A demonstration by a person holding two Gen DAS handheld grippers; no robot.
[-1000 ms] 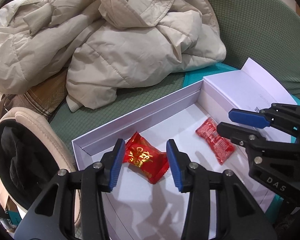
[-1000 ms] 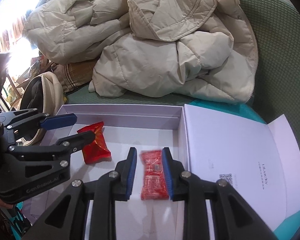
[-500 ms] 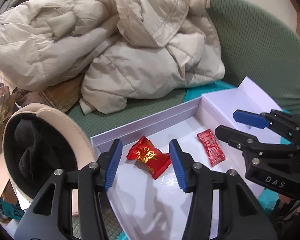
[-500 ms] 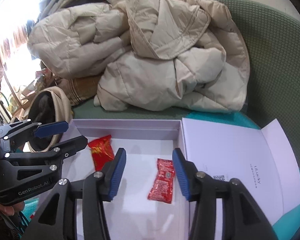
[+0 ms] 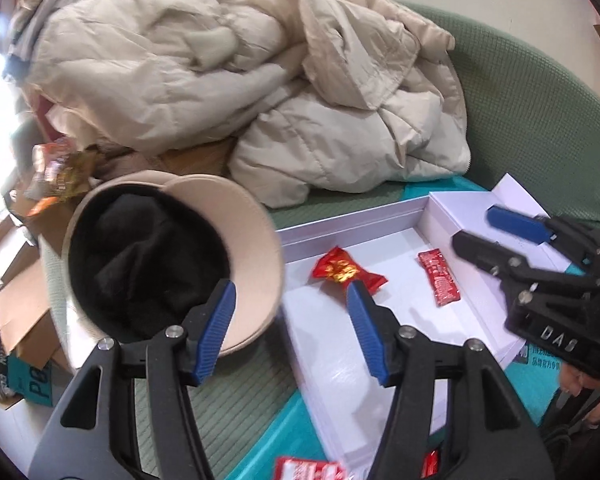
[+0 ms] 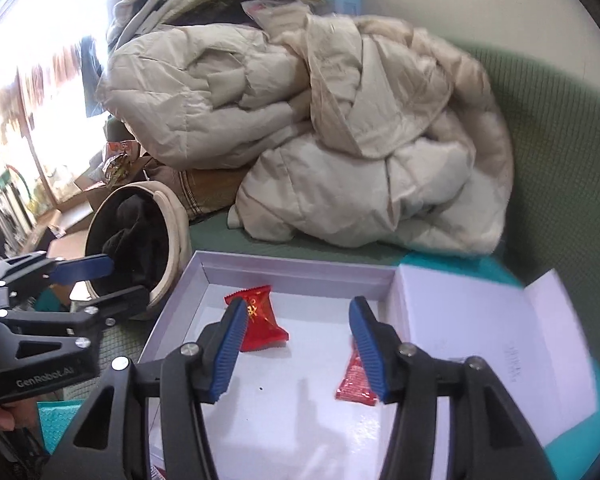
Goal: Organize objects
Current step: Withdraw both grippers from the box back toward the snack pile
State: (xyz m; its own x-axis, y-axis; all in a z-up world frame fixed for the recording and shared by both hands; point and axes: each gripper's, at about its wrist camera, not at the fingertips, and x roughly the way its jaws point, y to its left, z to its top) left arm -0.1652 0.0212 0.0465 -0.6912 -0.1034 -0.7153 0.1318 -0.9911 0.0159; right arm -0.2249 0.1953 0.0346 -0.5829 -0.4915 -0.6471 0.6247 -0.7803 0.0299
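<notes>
A white open box [image 5: 340, 224] [image 6: 296, 268] holds a red candy with gold print [image 5: 342, 270] [image 6: 260, 320] and a flat red sachet [image 5: 440, 282] [image 6: 354, 380]; both lie loose on its floor. My left gripper [image 5: 290, 296] [image 6: 126, 278] hovers over the box's left wall and the hat brim. Its jaws are opening and hold nothing. My right gripper [image 6: 298, 308] [image 5: 478, 228] hangs above the box floor. Its jaws are also opening, with nothing between them, and the sachet lies below its right finger.
The box's hinged lid [image 6: 480, 320] lies open to the right. A beige hat with black lining [image 5: 172, 256] leans by the box's left side. A beige puffy jacket [image 5: 300, 92] is piled behind on the green sofa [image 5: 540, 100]. Cardboard boxes [image 5: 20, 312] stand at left, and a red-white packet [image 5: 308, 470] lies near the front.
The right gripper has let go of the sachet, widened and lifted away. The left gripper has risen and swung left off the candy, toward the hat, with its jaws wider.
</notes>
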